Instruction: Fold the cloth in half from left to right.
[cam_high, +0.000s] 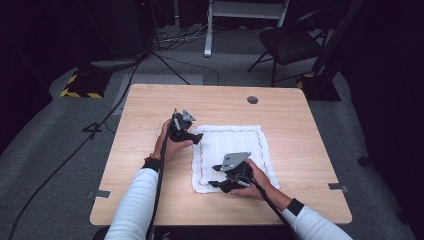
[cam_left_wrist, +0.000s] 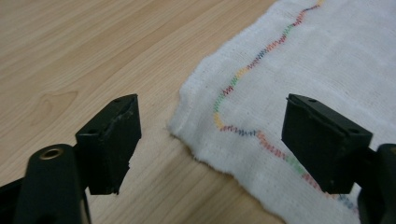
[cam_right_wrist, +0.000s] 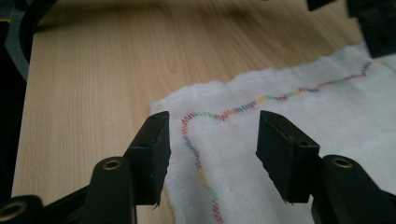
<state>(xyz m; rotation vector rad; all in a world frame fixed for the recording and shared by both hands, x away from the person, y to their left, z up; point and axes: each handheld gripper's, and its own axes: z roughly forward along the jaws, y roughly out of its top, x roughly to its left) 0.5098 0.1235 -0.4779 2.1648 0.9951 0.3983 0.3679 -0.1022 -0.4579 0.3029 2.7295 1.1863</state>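
High view: a white cloth (cam_high: 232, 155) lies flat on the table (cam_high: 150, 105). Left gripper (cam_left_wrist: 210, 140) gapes over its far-left corner — right gripper (cam_right_wrist: 212, 154) gapes over the near-left corner.

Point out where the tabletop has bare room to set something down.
Bare wood lies between the white cloth and the table's far edge, along its left side, and right of the cloth. Crowded: the cloth's left corners, where left gripper and right gripper sit.

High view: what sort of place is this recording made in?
Probably a lab or studio set up for recording, not a home: a bare wooden table on grey carpet, loose cables across the floor, a folding chair, and hazard-striped tape on a stand's base.
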